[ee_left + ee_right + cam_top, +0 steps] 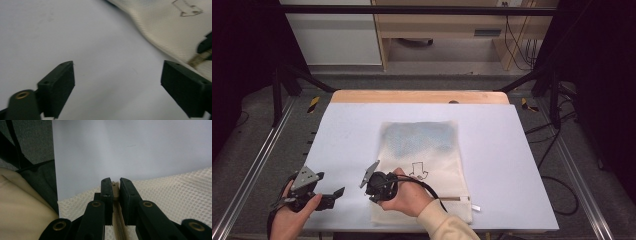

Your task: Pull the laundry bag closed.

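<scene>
We see a cream mesh bag [422,165] lying flat on the white surface [347,135], its zipper [457,198] running along the edge nearest us, toward 6 o'clock. The right gripper [373,192] sits on the bag's near left corner, at about 7 o'clock of the bag. In the right gripper view its jaws are pressed together on the zipper [115,195], pinching the tan tape between them, with mesh [175,192] spread to either side. The right hand [404,197] wraps the gripper from the right, the cream sleeve [444,222] coming in from 5 o'clock and the forearm lying across the bag's near edge.

The left gripper [339,192] hovers over bare surface just beside the bag's left edge, at 9 o'clock of the right gripper, pointing toward it. Its jaws are spread wide with nothing between them; the bag [162,27] lies off at 2 o'clock in the left gripper view. The left hand [292,212] holds it low at the surface's near left corner.
</scene>
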Action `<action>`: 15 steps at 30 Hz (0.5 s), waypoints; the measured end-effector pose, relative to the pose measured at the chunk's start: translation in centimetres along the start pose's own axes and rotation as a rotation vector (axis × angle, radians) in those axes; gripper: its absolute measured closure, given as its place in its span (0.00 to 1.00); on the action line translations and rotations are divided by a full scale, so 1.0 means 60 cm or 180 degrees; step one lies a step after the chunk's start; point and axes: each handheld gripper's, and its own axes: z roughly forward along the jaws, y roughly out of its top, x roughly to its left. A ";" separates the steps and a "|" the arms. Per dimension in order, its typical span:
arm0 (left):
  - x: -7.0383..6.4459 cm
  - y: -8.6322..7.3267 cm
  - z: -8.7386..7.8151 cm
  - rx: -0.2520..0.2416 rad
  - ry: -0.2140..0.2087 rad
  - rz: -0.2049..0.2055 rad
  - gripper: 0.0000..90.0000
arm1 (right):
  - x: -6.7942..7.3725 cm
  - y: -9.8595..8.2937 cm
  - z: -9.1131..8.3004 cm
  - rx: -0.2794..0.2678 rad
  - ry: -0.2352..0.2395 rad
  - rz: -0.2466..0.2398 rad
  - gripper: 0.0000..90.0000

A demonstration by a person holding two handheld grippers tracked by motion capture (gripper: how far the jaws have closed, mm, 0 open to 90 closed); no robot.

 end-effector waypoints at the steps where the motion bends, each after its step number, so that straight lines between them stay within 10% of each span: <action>1: -0.007 -0.001 -0.001 0.0000 -0.0103 -0.0017 0.16 | -0.001 -0.001 -0.002 -0.0019 0.0018 -0.0013 0.91; 15: -0.094 -0.008 0.049 0.0274 -0.0679 -0.0035 0.17 | -0.002 -0.007 -0.006 -0.0085 0.0033 -0.0015 0.91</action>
